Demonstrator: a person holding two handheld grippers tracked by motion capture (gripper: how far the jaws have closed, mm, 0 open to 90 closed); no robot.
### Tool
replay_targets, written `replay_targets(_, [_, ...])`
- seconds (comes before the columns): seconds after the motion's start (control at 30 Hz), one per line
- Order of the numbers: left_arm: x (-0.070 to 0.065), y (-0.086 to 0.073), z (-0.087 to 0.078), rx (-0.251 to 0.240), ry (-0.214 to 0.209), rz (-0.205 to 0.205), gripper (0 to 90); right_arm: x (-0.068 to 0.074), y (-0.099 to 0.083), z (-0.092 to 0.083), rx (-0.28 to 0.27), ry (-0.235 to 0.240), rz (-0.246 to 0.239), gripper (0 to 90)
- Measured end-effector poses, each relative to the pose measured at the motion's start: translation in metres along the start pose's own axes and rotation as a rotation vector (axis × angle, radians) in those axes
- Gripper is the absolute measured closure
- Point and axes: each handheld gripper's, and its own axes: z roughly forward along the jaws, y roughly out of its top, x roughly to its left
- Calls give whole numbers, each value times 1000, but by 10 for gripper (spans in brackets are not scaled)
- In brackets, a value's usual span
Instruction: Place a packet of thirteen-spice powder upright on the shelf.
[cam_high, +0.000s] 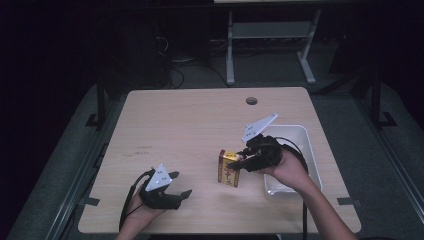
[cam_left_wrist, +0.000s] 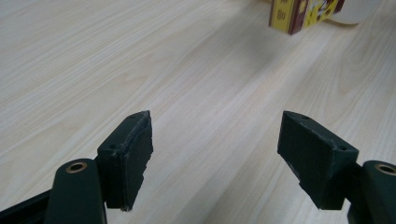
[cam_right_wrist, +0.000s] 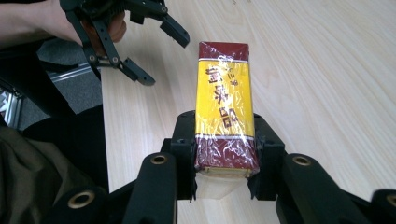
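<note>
One box (cam_right_wrist: 225, 107), yellow-and-maroon, clamped in right gripper (cam_right_wrist: 226, 156) jaws beside white bin (cam_high: 306, 145); left gripper (cam_left_wrist: 215, 154) jaws apart, empty. Placement undone.

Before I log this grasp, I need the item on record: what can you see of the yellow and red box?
The box is a slim rectangular carton, yellow in the middle with dark red bands at both ends and red characters, wrapped in shiny clear film. The right gripper clamps one red end between its fingers. In the high view it stands roughly upright near the table, beside the white tray; whether its base touches the wood is unclear.
</note>
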Motion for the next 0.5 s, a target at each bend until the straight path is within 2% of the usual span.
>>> replay_targets(0.5, [11,-5,-5,-6,11,-37,259,-15,-9,-31,-2,-41,-3,678])
